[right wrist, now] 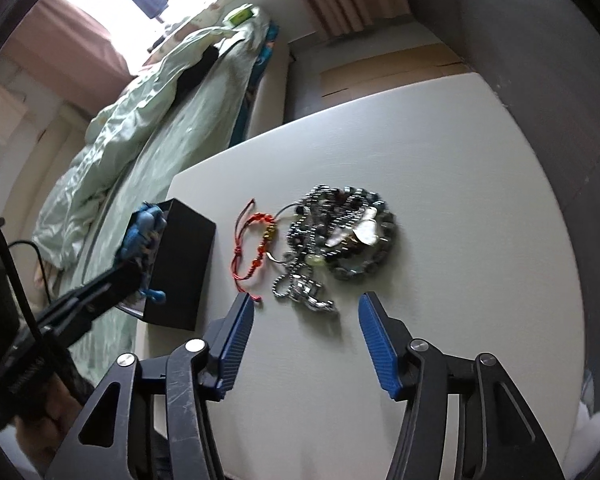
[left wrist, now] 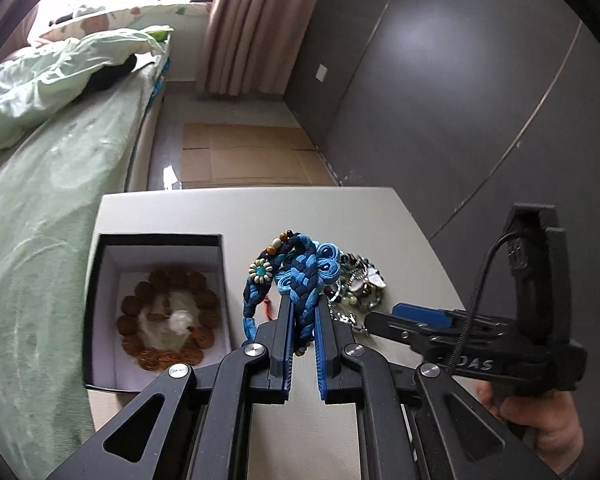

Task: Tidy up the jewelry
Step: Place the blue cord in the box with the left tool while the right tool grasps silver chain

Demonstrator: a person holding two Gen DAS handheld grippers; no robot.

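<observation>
Left wrist view: left gripper [left wrist: 303, 322] pinches blue braided bracelet [left wrist: 288, 276]; right gripper [right wrist: 306, 320] spread near jewelry pile [right wrist: 336, 232].

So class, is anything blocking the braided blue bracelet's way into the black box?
Nothing visible. The left gripper holds the blue braided bracelet just right of the open black box, which holds only a brown bead bracelet.

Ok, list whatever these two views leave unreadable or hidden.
- Box interior: right wrist view shows only its black outer wall.
- Red cord bracelet: left wrist view hides most of it behind the blue braided piece.
- Bead-and-chain pile: blurred, separate pieces indistinguishable.
</observation>
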